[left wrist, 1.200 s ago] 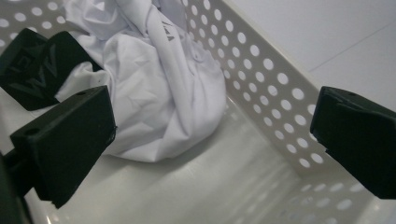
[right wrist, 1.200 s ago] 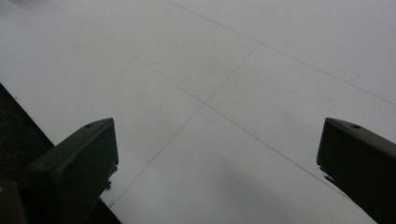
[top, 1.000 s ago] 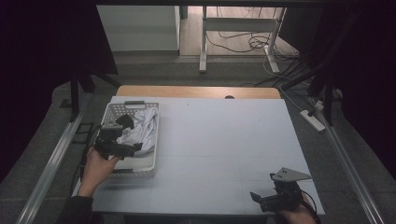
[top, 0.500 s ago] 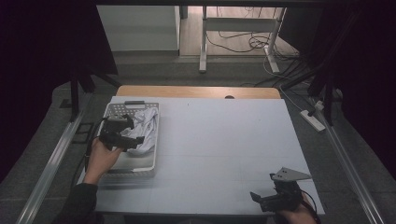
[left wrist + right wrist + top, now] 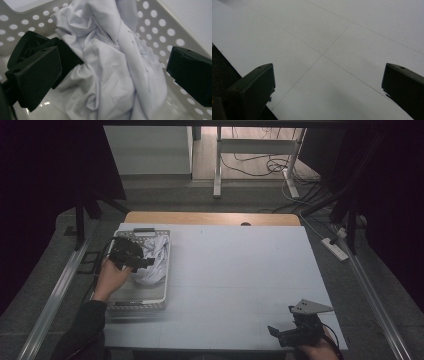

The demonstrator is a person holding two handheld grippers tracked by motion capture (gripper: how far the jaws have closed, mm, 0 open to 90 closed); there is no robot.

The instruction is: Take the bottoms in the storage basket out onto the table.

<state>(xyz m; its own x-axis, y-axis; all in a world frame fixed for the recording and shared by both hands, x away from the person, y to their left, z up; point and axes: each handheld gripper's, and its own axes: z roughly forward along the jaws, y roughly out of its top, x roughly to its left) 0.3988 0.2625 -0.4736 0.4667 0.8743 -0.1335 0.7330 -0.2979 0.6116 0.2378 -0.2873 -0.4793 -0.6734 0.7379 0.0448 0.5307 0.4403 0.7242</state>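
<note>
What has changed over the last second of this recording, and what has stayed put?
The left gripper moved forward along the white basket and now sits over the crumpled white cloth, fingers spread either side of it, nothing gripped yet. The cloth and basket look unmoved. The right gripper stayed open at the table's near right edge.

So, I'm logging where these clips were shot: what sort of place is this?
Probably a lab or workshop recording station, not a home: a plain white table ringed by dark curtains, metal rails alongside, cables on the floor. A perforated basket of white cloth sits there.
</note>
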